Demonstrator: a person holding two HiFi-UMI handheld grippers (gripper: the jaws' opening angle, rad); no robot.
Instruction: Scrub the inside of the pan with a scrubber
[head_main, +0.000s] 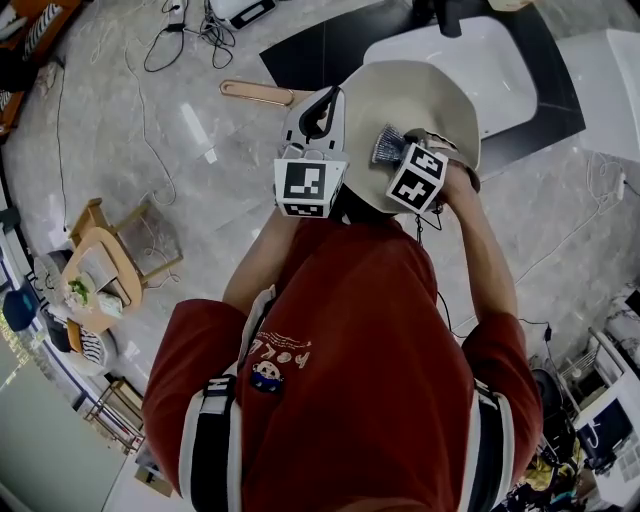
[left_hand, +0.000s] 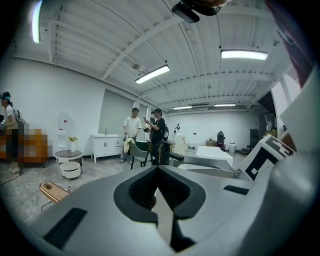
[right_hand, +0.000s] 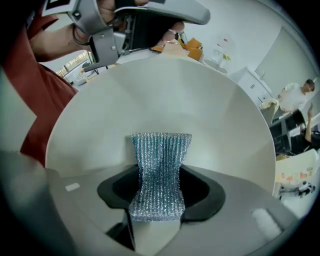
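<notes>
- My left gripper (head_main: 322, 108) has its jaws drawn together on the pan (head_main: 425, 100), at the rim close to where the handle (head_main: 258, 93) joins. In the left gripper view only a thin pale strip shows between them, which I take to be that rim.
- That hold explains the pan's pose. It hangs in the air in front of the person's chest, tipped up with its open side turned toward the right gripper (head_main: 398, 152), so the bowl can be reached head-on.
- The right gripper clamps the scrubber (right_hand: 159, 170) low down, its jaws narrow with the mesh pinched between them. The free upper end stands past the fingertips, so I judge the mesh, not the hard jaws, is meant to meet the pan.
- In the right gripper view the scrubber's top edge lies over the pan's inner wall. I cannot tell whether it is pressing there or just short of it.
- The pan is round and deep, pale cream inside, smooth and matte. I can see no food or stain on the part in view.
- Its handle is a light wood tone and points off to the person's left.
- The scrubber is a silvery-blue knitted mesh, flat and ribbed. It is waisted where the jaws squeeze it and flares wider at the top.
</notes>
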